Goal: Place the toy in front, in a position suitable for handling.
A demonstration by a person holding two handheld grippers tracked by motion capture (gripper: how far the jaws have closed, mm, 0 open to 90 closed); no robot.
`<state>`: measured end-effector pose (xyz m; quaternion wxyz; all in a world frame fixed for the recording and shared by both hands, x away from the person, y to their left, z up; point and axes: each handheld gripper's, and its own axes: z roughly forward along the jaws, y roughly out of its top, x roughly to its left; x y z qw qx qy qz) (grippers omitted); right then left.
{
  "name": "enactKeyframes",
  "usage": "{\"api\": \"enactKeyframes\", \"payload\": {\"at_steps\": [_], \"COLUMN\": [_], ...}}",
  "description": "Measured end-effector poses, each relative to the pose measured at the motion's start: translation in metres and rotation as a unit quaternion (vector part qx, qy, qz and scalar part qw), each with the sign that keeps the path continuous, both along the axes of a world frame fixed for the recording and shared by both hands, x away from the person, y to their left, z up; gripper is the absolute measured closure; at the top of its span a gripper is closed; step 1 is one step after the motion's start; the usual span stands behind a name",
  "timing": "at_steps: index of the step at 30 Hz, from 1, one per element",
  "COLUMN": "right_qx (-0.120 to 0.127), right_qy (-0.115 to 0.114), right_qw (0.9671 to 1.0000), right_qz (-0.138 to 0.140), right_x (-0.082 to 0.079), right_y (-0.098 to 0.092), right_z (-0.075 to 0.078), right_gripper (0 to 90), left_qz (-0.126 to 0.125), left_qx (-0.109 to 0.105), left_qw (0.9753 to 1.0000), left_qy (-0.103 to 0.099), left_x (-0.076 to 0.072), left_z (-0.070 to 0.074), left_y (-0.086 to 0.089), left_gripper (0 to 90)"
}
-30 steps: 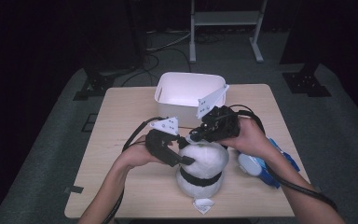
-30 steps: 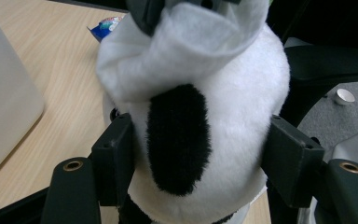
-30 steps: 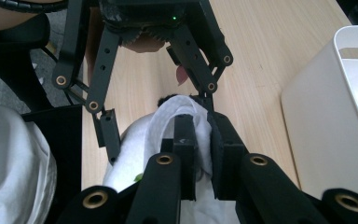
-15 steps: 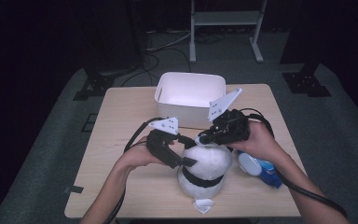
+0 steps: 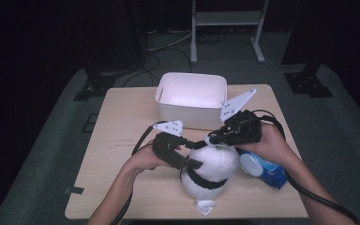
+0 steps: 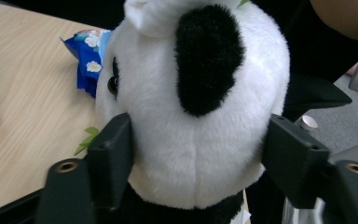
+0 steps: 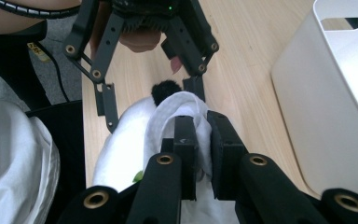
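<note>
Two grippers work on one panda plush toy (image 5: 211, 166), which sits on the wooden table (image 5: 122, 136) near the person's edge, in front of the white bin (image 5: 192, 96). Since half a second ago the right gripper (image 5: 211, 138) has shifted slightly left and lower onto the top of the toy, while the left gripper (image 5: 190, 161) has stayed clamped at the toy's side (the toy itself has hardly moved).

The left gripper view shows the left gripper (image 6: 196, 154) with its jaws spread wide, one pressed against each side of the toy's (image 6: 196, 107) white head, just below a black ear; a black eye shows at the left. It also shows the printed flowers on a blue packet (image 6: 88, 56) lying behind the toy, which from the high view is just a blue packet (image 5: 265, 171) under the right forearm.

The right gripper view shows the right gripper (image 7: 203, 154) with its jaws nearly closed, pinching a white fold of the toy (image 7: 177, 112), with the left gripper (image 7: 154, 100) straddling the toy beyond and the bin (image 7: 335, 107) wall at the right.

Counted: two grippers, one toy, one bin, one packet.
</note>
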<state>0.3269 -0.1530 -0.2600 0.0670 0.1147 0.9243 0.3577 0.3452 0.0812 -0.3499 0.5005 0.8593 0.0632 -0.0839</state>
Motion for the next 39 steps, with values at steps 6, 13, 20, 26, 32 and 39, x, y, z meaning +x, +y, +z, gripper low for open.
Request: {"api": "enactKeyframes", "payload": {"at_steps": [6,13,20,26,32,39], "right_qx": [-0.006,-0.018,-0.026,-0.033,-0.028,-0.021], "right_qy": [-0.011,-0.032,-0.03,-0.02,-0.02,-0.011], "right_qw": [0.9999,0.9992,0.9989,0.9991,0.9994,0.9997], "right_qz": [0.006,0.017,0.024,0.014,0.009,0.003], "right_x": [-0.001,-0.012,-0.016,-0.015,-0.015,-0.013], "right_y": [0.011,0.017,0.012,0.007,-0.002,-0.007], "right_z": [0.002,0.009,0.01,0.005,0.001,-0.003], "right_gripper": [82.0,82.0,81.9,81.9,81.9,81.9], "left_qz": [-0.004,-0.006,0.0,-0.004,-0.001,-0.001], "left_qx": [0.016,0.015,0.019,0.02,0.027,0.025], "left_qw": [0.9998,0.9997,0.9996,0.9996,0.9994,0.9995], "left_qy": [-0.014,-0.018,-0.02,-0.021,-0.021,-0.018], "left_x": [-0.005,-0.007,-0.005,-0.006,-0.006,-0.004], "left_z": [0.006,0.007,0.008,0.008,0.004,-0.005], "left_y": [-0.009,-0.013,-0.018,-0.021,-0.022,-0.025], "left_gripper": [31.4,31.5,31.3,28.2,23.2,17.4]}}
